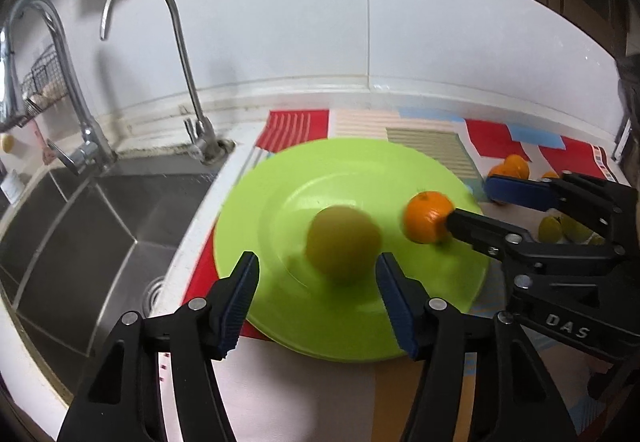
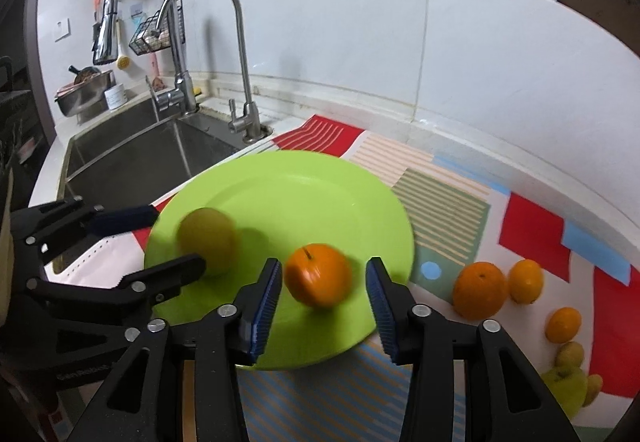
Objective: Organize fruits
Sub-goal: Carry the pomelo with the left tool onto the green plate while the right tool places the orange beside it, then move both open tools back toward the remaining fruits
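Left gripper [image 1: 316,274] sits nearest, fingers apart, not pressing the green fruit [image 1: 343,242], which lies just beyond the tips, centred between them on the green plate [image 1: 280,178]. Right gripper [image 2: 324,282] likewise: fingers apart, orange [image 2: 319,269] between them, gaps both sides, on the plate's right part. Both fruits blurred, probably just let go and rolling. Each fruit is round, no long axis. Next likely retreat near-side; each hand's fingers reach close to the other's fruit. Sink [image 1: 120,210] far left, taps [image 1: 188,82] behind. Remaining oranges [image 2: 479,290] and green fruits on the patterned mat [image 2: 532,226], right; right hand nearer.
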Motion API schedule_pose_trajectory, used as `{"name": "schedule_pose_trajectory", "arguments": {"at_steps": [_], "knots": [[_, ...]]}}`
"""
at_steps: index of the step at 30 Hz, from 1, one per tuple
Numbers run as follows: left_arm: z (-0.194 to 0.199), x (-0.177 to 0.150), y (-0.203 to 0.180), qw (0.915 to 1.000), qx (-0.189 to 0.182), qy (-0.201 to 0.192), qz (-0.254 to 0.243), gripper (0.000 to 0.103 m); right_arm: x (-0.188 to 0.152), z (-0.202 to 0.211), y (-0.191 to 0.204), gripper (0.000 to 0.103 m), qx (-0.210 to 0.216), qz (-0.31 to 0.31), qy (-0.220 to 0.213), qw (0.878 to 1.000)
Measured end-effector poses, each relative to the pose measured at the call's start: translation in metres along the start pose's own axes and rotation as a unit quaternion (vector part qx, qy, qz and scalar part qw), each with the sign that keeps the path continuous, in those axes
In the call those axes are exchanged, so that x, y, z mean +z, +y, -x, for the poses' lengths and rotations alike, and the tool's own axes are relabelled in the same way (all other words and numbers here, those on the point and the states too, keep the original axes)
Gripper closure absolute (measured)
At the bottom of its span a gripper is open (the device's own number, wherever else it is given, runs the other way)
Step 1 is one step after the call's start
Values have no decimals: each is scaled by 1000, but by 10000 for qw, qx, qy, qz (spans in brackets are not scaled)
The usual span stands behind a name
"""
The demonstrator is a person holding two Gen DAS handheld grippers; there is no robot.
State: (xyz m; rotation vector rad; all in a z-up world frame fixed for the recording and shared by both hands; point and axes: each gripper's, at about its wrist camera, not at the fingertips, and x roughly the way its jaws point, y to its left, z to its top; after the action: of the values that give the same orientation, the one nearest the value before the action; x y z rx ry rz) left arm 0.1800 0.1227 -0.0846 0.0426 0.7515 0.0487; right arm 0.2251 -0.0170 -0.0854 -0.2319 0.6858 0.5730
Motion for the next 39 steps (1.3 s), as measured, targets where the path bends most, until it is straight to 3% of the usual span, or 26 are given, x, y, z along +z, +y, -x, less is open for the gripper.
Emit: {"name": "schedule_pose_trajectory", "arguments": {"at_steps": [4, 6, 22, 31, 39], "knots": [[13, 3, -2, 9999, 37, -127, 7, 38, -2, 21, -4, 52, -221, -63, -154, 9996], [21, 4, -7, 9998, -7, -216, -11, 35, -4, 35, -6, 44, -390, -85, -247, 9989], [74, 18, -69, 9936, -698, -799, -377, 19, -28, 138, -37, 28, -1312, -590, -886, 9856], [73, 22, -109, 9857, -1105, -907, -891, 17, -55, 165, -68, 28, -1853, -1137, -808, 9727], [48, 22, -139, 9752, -1423, -824, -1480, 17, -77, 160, -89, 28, -2149, -1588, -507, 9623]]}}
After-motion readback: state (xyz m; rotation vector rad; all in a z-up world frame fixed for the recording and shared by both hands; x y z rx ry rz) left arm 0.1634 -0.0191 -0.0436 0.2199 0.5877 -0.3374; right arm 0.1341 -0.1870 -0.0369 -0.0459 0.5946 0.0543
